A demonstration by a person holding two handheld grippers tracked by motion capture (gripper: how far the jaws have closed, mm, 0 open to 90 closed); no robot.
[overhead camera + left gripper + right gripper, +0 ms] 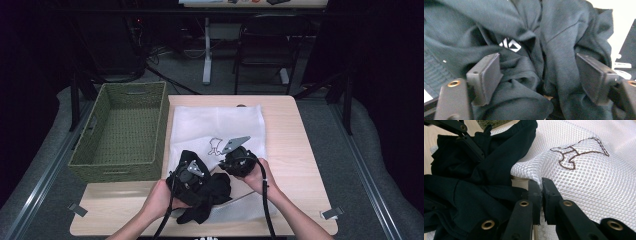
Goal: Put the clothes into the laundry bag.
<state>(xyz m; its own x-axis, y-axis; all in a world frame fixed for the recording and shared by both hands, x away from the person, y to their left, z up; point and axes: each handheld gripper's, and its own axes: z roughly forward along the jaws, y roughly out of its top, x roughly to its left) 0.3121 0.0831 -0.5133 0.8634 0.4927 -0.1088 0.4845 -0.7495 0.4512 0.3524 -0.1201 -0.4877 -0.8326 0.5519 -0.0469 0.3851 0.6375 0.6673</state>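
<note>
Here the left claw (537,75) stands wide, its jaws straddling the crumpled black garment (531,42) with the pads not pressing on it. The garment lies bunched at the near edge of the white mesh laundry bag (215,125) on the tabletop (295,150). The right claw (541,192) is pinched shut on the bag's mesh edge, lifting it beside the garment. A green woven basket (120,130) sits at the left.

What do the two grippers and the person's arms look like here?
Both the left gripper and the right gripper are bulky black units, each topped by a grey three-cornered plate and trailing a black cable. Their jaws are black bars with brass-coloured eyelets and flat, matte rectangular pads. The forearms are bare, no sleeves visible.
</note>
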